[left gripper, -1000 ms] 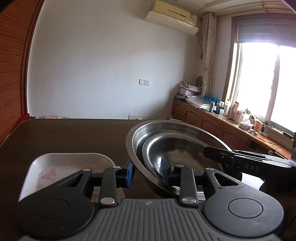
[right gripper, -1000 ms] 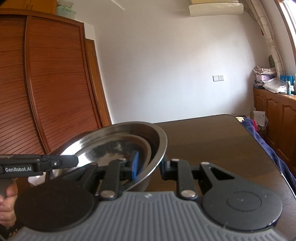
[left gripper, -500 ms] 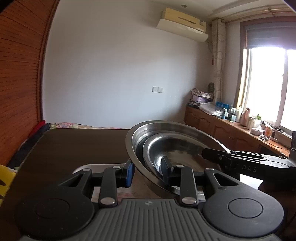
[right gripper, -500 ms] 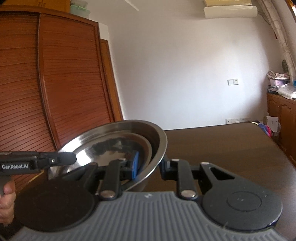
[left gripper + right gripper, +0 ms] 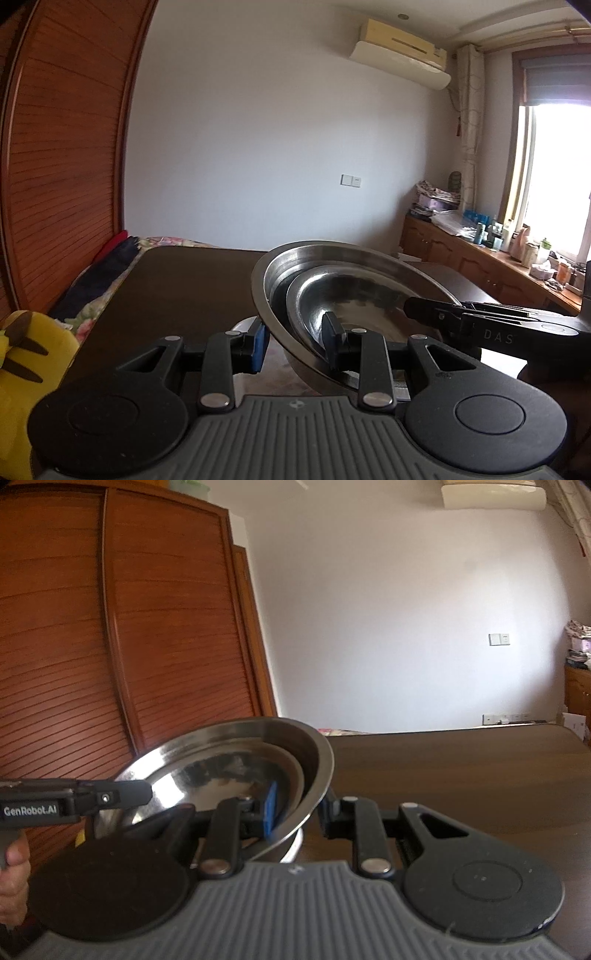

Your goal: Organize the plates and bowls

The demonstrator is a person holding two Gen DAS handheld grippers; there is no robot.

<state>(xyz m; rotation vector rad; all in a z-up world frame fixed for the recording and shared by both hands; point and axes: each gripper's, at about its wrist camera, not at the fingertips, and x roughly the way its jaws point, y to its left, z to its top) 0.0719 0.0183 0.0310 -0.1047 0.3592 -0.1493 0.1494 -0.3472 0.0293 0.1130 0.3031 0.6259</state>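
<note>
Above the near edge of the dark desk, I hold a large steel bowl raised and tilted, with a smaller steel bowl nested inside it. My left tool is clamped on the rims at one side: its blue-padded finger presses the outer wall of the large bowl and its other finger sits inside the smaller one. My right tool is clamped on the opposite side, blue pad inside the bowls and the other finger outside the wall. Beneath the raised bowls, part of a white dish shows on the desk, mostly hidden by the tool. A yellow plush toy sits off the desk's left edge, and a wooden wardrobe stands beyond it.
</note>
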